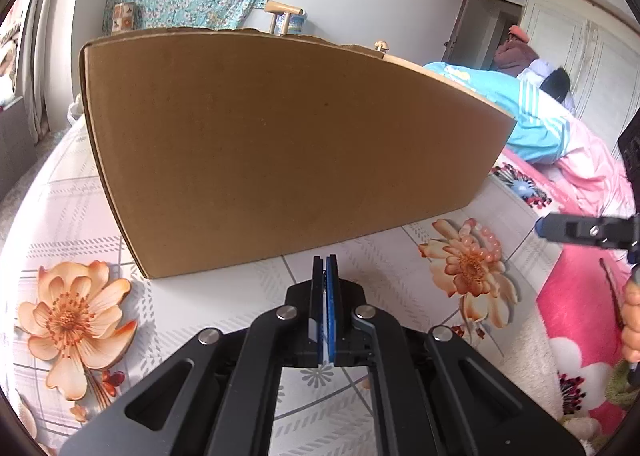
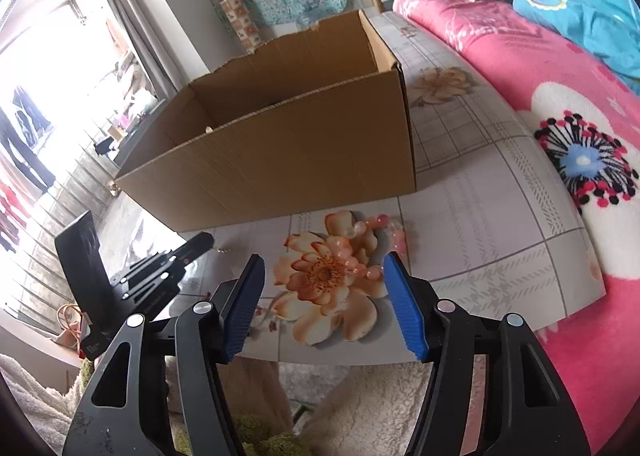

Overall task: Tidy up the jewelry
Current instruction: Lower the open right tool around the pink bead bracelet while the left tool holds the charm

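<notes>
A pink bead bracelet (image 2: 362, 256) lies on an orange flower printed on the tablecloth, in front of an open-topped cardboard box (image 2: 280, 148). My right gripper (image 2: 324, 258) stands open just above it. The beads lie between the blue pads (image 2: 404, 304), close to the right one, and nothing presses on them. In the left wrist view the bracelet (image 1: 486, 242) lies to the right of my left gripper (image 1: 325, 261), which is shut in front of the box (image 1: 280, 144). A short thin chain (image 2: 222, 250) shows at the left gripper's tip (image 2: 202, 242); I cannot tell whether it is held.
The flowered tablecloth (image 2: 500, 216) ends at a near edge below the right gripper. A pink floral blanket (image 2: 560, 116) and a blue garment (image 2: 580, 8) lie to the right. A hand (image 1: 632, 320) holds the right gripper at the frame's edge. A window and curtain are at the left.
</notes>
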A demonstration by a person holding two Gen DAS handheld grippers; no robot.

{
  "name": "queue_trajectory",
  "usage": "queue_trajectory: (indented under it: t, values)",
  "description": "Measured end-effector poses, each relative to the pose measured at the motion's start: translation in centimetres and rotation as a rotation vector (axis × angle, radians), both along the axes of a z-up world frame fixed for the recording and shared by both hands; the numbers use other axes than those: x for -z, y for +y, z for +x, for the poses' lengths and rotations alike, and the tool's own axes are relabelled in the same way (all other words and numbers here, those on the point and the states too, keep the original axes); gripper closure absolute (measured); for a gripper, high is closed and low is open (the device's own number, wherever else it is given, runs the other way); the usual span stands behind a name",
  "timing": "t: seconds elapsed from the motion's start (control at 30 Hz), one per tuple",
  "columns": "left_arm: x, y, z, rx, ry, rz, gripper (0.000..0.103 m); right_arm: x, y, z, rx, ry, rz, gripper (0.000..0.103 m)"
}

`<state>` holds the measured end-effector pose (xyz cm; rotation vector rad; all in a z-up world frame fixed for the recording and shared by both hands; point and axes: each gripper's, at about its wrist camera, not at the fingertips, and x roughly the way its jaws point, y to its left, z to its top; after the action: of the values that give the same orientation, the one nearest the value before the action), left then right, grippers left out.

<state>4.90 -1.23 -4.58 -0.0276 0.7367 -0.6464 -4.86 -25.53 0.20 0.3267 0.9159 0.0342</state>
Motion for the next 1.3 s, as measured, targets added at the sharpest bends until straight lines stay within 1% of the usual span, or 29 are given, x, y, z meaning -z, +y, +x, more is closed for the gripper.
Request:
queue_trajectory:
  t: [0.13, 0.3, 0.47, 0.63, 0.77, 1.0, 1.1, 1.2, 1.3]
  values:
    - [0.1, 0.1, 0.1, 0.011, 0.018, -0.022, 0.102, 0.8, 0.4, 0.3, -0.018, 0.045, -0.039, 0.056]
    - [0.0, 0.1, 0.2, 0.013, 0.026, -0.042, 0.102, 1.2, 1.8, 0.6, -0.067, 0.072, -0.126, 0.063]
    - [-0.9, 0.5, 0.0, 0.005, 0.007, -0.061, 0.102, 1.3, 2.9, 1.2, -0.118, 0.07, -0.179, 0.065]
    - [-0.9, 0.5, 0.0, -0.008, 0.007, -0.058, 0.102, 1.4, 3.3, 2.1, -0.127, 0.067, -0.244, 0.065]
    - [-0.5, 0.3, 0.4, -0.032, 0.049, -0.022, 0.102, 2.0, 3.3, 2.9, -0.121, 0.085, -0.286, 0.065]
    - [-0.3, -0.8, 1.0, -0.064, 0.104, 0.078, 0.102, 2.7, 3.3, 4.1, -0.13, 0.098, -0.308, 0.066]
    - [-0.5, -1.3, 1.1, -0.07, 0.114, 0.112, 0.102, 3.0, 3.5, 4.6, -0.126, 0.113, -0.319, 0.067]
    - [-0.7, -2.0, 1.0, -0.072, 0.11, 0.151, 0.102, 3.5, 3.1, 5.1, -0.119, 0.13, -0.301, 0.069]
    - [-0.8, -2.2, 1.1, -0.076, 0.115, 0.172, 0.102, 3.6, 3.2, 5.5, -0.124, 0.129, -0.321, 0.069]
